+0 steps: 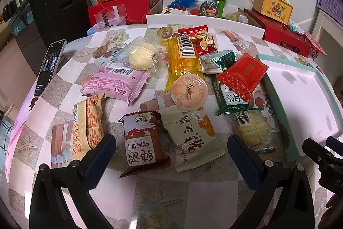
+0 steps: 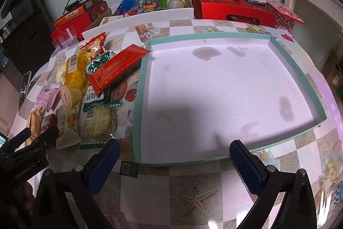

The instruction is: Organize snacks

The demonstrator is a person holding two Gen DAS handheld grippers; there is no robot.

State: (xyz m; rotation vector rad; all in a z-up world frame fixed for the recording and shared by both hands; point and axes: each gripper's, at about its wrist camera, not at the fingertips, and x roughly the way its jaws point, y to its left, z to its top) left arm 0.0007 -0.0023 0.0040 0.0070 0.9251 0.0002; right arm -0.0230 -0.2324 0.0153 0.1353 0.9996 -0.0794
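Ridged blue tool pads [image 2: 246, 162] gape above rectangular stained tray [image 2: 298, 76].

Black fingers [image 1: 100, 156], blue pads [image 2: 246, 162]

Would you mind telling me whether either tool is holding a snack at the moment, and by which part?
Nothing is held. The left tool is open above the brown biscuit packet, and the right tool is open at the near edge of the empty tray.

Low, near, forward-facing wrist views, both sharing snack pile [image 1: 186, 78] and tray [image 2: 300, 76].
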